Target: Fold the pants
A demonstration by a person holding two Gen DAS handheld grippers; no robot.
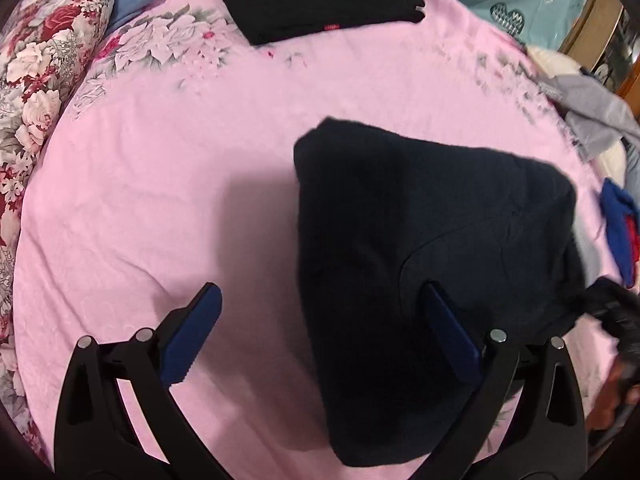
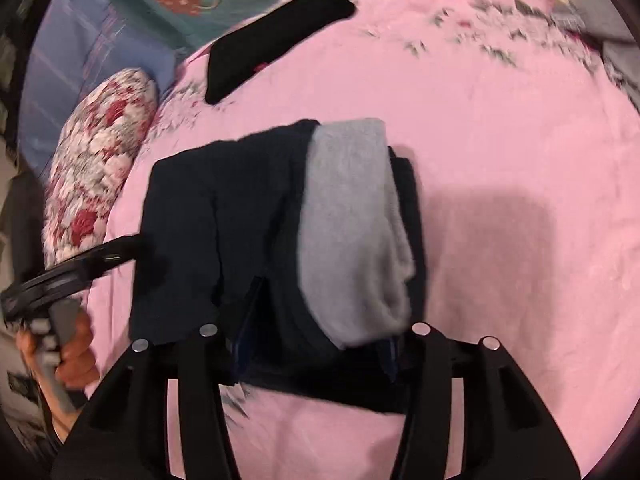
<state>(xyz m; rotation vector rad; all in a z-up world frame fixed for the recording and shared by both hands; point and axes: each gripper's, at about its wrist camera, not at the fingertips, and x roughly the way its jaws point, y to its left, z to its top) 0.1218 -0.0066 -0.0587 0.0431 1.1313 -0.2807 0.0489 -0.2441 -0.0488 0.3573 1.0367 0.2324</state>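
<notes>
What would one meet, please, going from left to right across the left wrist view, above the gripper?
Red-and-white floral pillow → folded black garment at the far edge of the pink sheet → dark navy folded pants → crumpled grey garment → bright blue cloth.

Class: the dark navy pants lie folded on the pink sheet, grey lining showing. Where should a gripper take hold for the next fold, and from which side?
Probably the near edge of the navy pants, approached from the front, below the grey lining: there the layers lie stacked.
</notes>
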